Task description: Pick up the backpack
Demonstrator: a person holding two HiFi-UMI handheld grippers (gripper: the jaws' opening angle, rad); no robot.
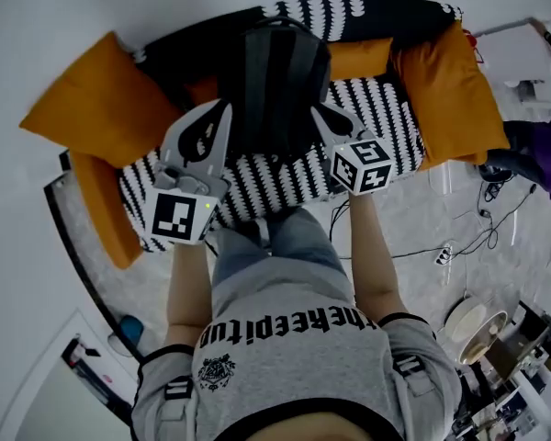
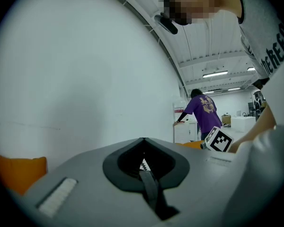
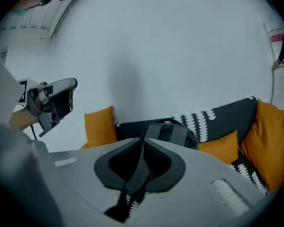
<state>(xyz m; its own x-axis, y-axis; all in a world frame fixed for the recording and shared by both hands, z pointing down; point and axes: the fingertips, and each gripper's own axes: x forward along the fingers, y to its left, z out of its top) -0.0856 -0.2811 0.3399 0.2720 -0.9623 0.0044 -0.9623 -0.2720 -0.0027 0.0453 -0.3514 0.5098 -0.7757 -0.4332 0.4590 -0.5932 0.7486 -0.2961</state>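
The backpack (image 1: 274, 72) sits on the sofa (image 1: 285, 177), just ahead and between the two: left gripper (image 1: 224, 108) clamped on a strap (image 2: 149, 188), right gripper (image 1: 317, 111) pinching the other strap (image 3: 135, 174).

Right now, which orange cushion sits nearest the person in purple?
The big orange cushion at the sofa's right end in the head view; the other cushions all lie further left.

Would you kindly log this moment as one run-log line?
phase: pre-grasp | backpack: on sofa, not held | left gripper: shut, empty | right gripper: shut, empty
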